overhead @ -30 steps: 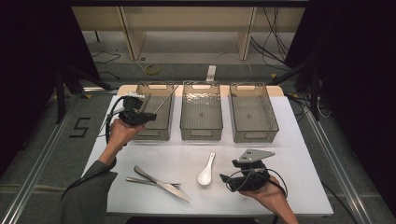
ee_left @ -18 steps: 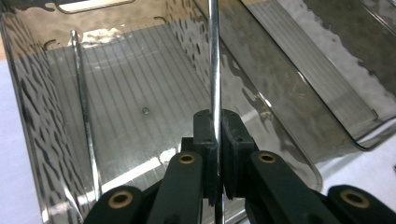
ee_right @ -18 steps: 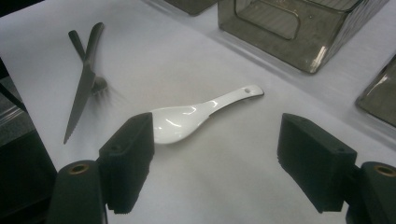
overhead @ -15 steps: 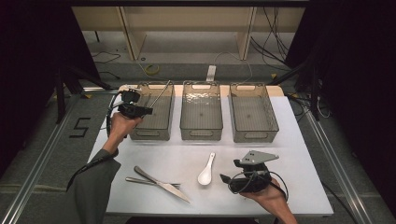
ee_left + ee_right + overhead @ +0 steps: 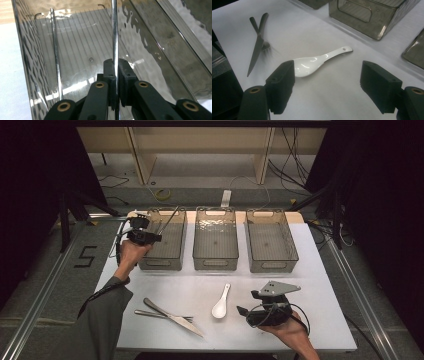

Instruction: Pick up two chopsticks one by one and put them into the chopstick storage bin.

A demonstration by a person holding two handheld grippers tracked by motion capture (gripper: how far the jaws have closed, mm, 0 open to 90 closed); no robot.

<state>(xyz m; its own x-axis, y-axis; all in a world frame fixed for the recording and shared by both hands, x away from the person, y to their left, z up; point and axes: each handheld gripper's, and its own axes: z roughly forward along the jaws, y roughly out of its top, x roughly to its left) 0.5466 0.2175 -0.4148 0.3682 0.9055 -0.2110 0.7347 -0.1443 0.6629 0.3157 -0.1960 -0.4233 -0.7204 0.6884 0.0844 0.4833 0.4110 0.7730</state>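
left hand-held gripper [image 5: 159, 238] in the high view sits at the near left corner of the left bin [image 5: 176, 251], its jaws clamped narrow on a thin metal rod [image 5: 169, 220] that slants up and away over that bin. three smoky see-through bins stand in a row at the far half of the white worktop [image 5: 320, 285]: the left one, a middle bin [image 5: 216, 251] and a right bin [image 5: 272, 251]. on the near part lie one white spoon [image 5: 220, 303], one knife [image 5: 172, 316] and one fork [image 5: 162, 315], the knife crossing over the fork. right hand-held gripper [image 5: 241, 311] rests low at the near right, close to the spoon's bowl without touching it. two hand-held grippers, one in each hand. left gripper view: the hand-held gripper [image 5: 116, 72] has its two black pads pressed together on the rod [image 5: 114, 30], which is slim, straight, round and shiny, running upward from the pads over the bin's ribbed floor [image 5: 82, 40]. a second rod [image 5: 55, 50] of the same look lies inside, along the bin's left wall, so two rods counted. right gripper view: the hand-held gripper [image 5: 327, 82] stands wide, nothing between its pads; the spoon [image 5: 317, 61] lies beyond them on the worktop [image 5: 324, 100], handle pointing up and right, its bowl partly behind the left pad. knife [image 5: 258, 45] and fork [image 5: 265, 45] lie crossed at the upper left, and parts of bins [image 5: 364, 15] show along the top.
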